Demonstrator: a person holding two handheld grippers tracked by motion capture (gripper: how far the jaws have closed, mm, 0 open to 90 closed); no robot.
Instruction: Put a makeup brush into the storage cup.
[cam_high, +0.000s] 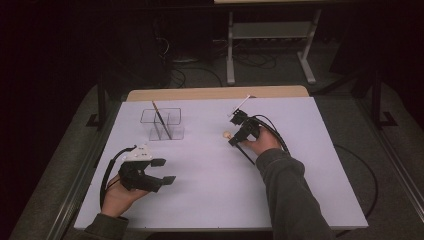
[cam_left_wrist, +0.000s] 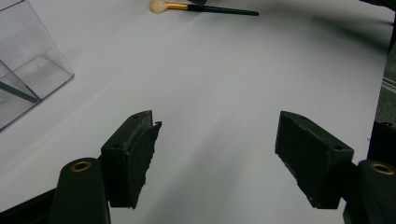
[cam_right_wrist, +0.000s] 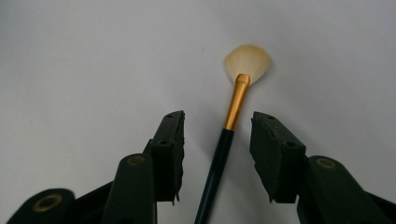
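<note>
A makeup brush (cam_right_wrist: 236, 100) with a cream fan head, gold ferrule and black handle lies flat on the white table (cam_high: 200, 190). My right gripper (cam_right_wrist: 217, 135) is open and straddles its handle just behind the ferrule, with a gap on both sides. From above, the right gripper (cam_high: 234, 135) is right of centre, the brush head (cam_high: 226, 134) poking out to its left. My left gripper (cam_high: 167, 170) hovers open at the near left with nothing between its jaws (cam_left_wrist: 215, 140). The same brush (cam_left_wrist: 201, 7) lies far ahead in the left gripper view.
A clear two-compartment organiser (cam_high: 165, 131) stands at the back left with a thin dark brush (cam_high: 161, 120) leaning in it; its corner (cam_left_wrist: 28, 79) is to the left of my left gripper. A thin white stick (cam_high: 241, 105) lies beyond the right gripper.
</note>
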